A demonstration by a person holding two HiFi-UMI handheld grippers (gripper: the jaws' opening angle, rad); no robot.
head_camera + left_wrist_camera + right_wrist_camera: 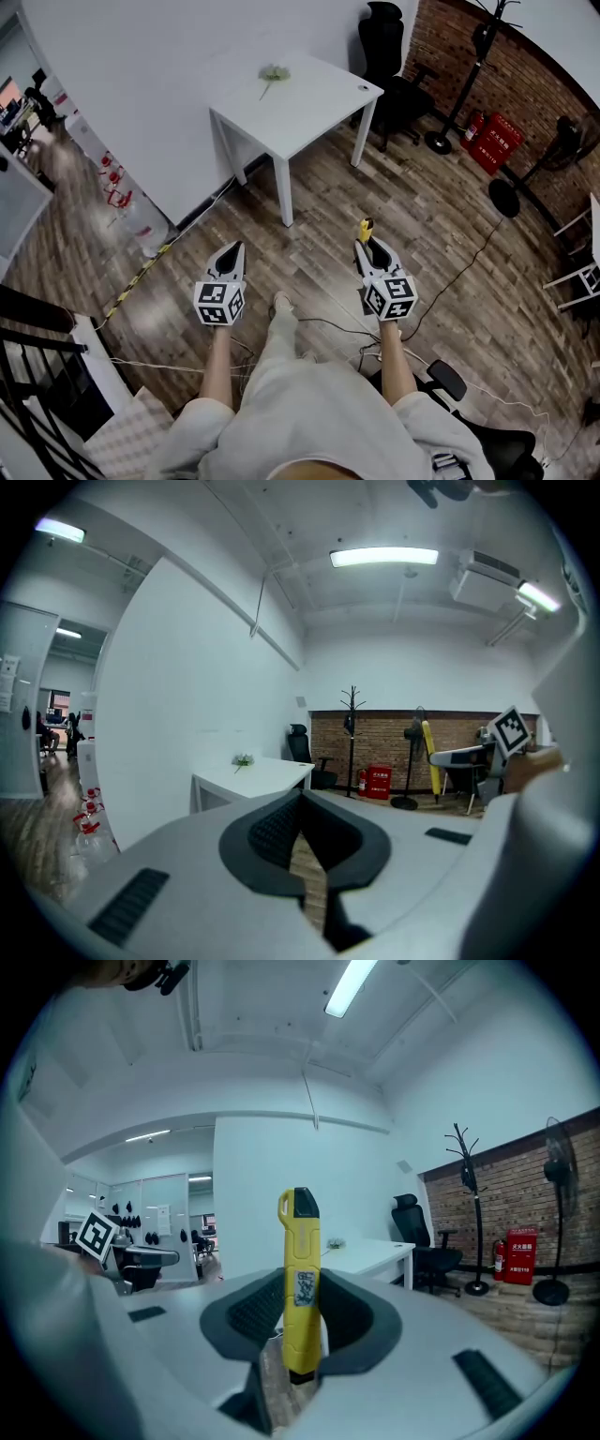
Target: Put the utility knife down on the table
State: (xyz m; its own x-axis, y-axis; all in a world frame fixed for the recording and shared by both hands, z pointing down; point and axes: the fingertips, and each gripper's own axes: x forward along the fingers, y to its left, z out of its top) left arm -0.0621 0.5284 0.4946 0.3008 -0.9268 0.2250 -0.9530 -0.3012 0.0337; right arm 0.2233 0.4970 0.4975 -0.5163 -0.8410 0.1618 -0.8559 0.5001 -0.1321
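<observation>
1. Person's lap (309, 412), in pale clothes, fills bottom of head view; both forearms reach fwd, one gripper each.
2. Right gripper (367, 246) (302, 1321): jaws partly apart, clamped on yellow utility knife (301, 1279) (366, 226). Knife stands upright btwn the pads, black tip up, barcode sticker facing cam, lower end below the pads.
3. Left gripper (235, 247) (302, 799): jaw tips together, nothing btwn them; only floor shows thru the gap lower down.
4. Both grippers over wood floor (422, 216), roughly level w/ each other, well apart from the white table (309, 112) ahead.
5. Table top carries a small green sprig (273, 73) near far edge.
6. Black office chair (384, 47) just beside table's right corner; coat rack (480, 56), red box (495, 141) and fan (562, 141) along brick wall at right.
7. Thin cable (459, 272) trails across floor, right of right gripper.
</observation>
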